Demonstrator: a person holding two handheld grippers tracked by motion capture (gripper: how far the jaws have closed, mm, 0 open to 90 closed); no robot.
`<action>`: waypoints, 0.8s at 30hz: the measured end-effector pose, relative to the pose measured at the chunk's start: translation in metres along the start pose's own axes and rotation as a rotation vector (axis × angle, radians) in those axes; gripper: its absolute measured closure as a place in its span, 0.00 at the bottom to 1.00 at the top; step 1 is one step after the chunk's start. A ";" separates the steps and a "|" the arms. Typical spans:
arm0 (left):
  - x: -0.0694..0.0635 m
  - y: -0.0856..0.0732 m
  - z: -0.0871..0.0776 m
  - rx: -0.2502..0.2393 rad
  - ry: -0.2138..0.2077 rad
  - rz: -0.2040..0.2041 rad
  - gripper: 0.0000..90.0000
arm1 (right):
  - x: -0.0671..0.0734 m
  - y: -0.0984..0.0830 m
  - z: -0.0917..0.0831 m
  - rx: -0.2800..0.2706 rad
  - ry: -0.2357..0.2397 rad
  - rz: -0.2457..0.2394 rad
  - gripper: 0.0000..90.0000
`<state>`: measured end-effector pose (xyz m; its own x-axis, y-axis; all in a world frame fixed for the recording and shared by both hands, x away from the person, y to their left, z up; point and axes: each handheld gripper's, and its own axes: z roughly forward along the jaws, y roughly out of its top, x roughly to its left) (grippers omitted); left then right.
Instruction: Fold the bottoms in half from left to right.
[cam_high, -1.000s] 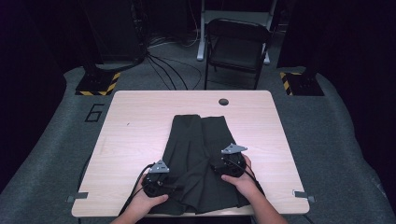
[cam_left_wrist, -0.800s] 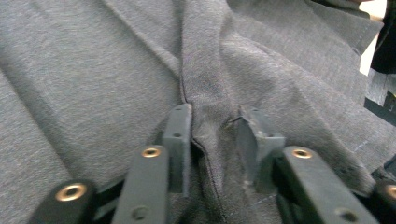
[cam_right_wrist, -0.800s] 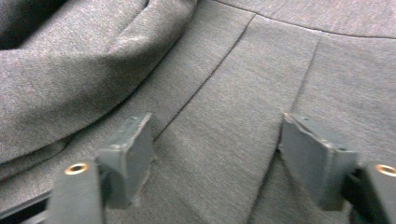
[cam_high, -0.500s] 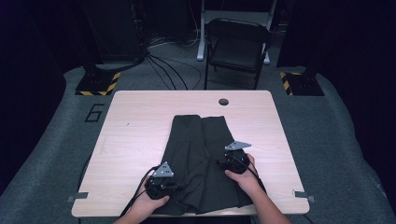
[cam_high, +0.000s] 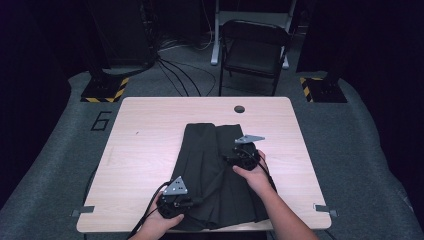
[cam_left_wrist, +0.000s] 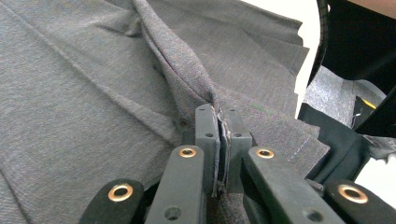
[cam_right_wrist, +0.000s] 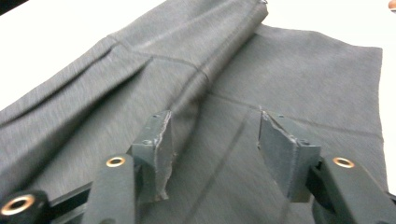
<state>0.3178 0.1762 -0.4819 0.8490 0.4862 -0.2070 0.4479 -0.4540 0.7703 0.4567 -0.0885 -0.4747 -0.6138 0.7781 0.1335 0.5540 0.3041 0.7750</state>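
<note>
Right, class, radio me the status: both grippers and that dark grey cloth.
Left gripper shut on a fold of the dark grey cloth. Right gripper open, over the cloth. Cloth spread on the pale wooden table. Nothing blocking.

A light wooden table with rounded corners stands on grey carpet. A round hole sits near its far edge, right of centre. A dark grey garment lies flat on the tabletop, running from about the middle to the near edge, with lengthwise folds; the wood to either side of it is bare
</note>
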 end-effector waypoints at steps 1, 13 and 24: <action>-0.001 0.000 0.001 -0.006 0.002 -0.001 0.97 | 0.002 0.004 0.004 0.002 0.003 0.007 0.48; -0.006 0.000 0.006 0.024 -0.025 0.032 0.97 | 0.007 0.026 0.045 0.043 0.017 0.030 0.42; -0.005 -0.005 0.010 0.070 -0.046 0.029 0.97 | 0.004 0.024 0.060 0.050 0.083 0.068 0.55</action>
<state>0.3136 0.1687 -0.4904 0.8731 0.4381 -0.2139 0.4400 -0.5191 0.7327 0.5008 -0.0451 -0.4925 -0.6171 0.7501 0.2377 0.6225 0.2806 0.7306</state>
